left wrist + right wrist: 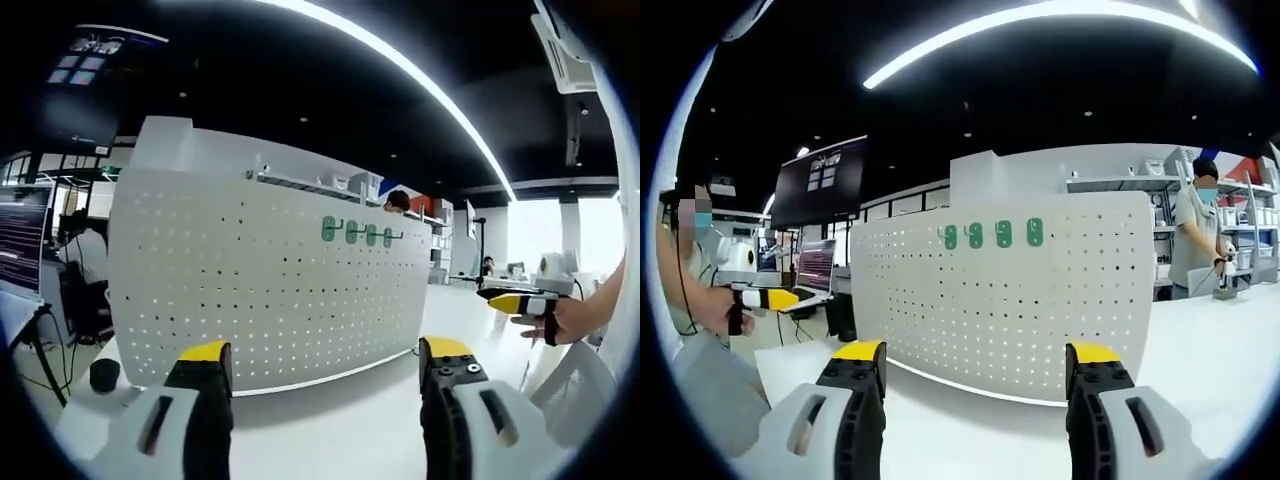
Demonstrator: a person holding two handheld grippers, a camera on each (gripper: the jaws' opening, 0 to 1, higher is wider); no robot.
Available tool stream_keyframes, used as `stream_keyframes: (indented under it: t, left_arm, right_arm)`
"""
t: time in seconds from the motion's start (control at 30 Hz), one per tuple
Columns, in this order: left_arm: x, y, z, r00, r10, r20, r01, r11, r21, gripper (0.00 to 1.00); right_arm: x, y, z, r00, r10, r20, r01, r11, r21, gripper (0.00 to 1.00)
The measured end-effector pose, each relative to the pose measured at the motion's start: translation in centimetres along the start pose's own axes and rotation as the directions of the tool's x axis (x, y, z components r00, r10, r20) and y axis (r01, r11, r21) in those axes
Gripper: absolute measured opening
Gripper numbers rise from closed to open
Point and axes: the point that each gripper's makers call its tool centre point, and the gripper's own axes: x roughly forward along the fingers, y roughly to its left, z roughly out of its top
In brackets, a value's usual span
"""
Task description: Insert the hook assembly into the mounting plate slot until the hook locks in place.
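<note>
Your white perforated metal mounting plate (pixel 270 290) (pixel 1020 300) stands upright on the white worktop (pixel 340 430) (pixel 970 435), straight ahead of both tongs and well apart from them. Its four small green hooks (pixel 360 233) (pixel 992 235) run in a level row along its top edge, nearer its right corner. Your left tongs (pixel 328 370) and right tongs (pixel 975 375) both gape wide, holding nothing, neither plainly nearer.

A long ceiling light (pixel 400 70) shines bright and white against a dark ceiling. The white table (pixel 980 430) looks bright, with soft shadows. Edges bend and blur.
</note>
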Motion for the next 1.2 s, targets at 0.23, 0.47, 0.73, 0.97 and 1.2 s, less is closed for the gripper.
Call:
stream_keyframes:
  t: [0.23, 0.47, 0.73, 0.97, 1.2]
  left_arm:
    - [-0.34, 0.17, 0.21, 1.000, 0.009, 0.012, -0.009, 1.000, -0.001, 0.80]
    - [-0.47, 0.04, 0.34, 1.000, 0.008, 0.019, -0.008, 1.000, 0.004, 0.80]
    - [-0.66, 0.19, 0.49, 1.000, 0.016, 0.026, -0.016, 1.000, 0.008, 0.80]
    - [-0.81, 0.37, 0.59, 0.999, 0.021, 0.033, -0.022, 1.000, 0.013, 0.80]
    - [-0.92, 0.32, 0.59, 0.999, 0.020, 0.033, -0.021, 1.000, 0.017, 0.79]
  right_arm:
    - [-0.35, 0.56, -0.60, 1.000, 0.011, -0.022, -0.011, 1.000, -0.009, 0.71]
    - [-0.37, 0.67, -0.69, 1.000, 0.012, -0.028, -0.013, 1.000, -0.015, 0.71]
    - [-0.50, 0.34, -0.93, 0.999, -0.001, -0.035, 0.001, 1.000, -0.012, 0.70]
    - [-0.51, 0.41, -0.88, 0.999, 0.001, -0.032, -0.001, 1.000, -0.020, 0.70]
    - [-0.58, 0.45, -0.83, 1.000, -0.001, -0.031, 0.000, 1.000, -0.024, 0.70]
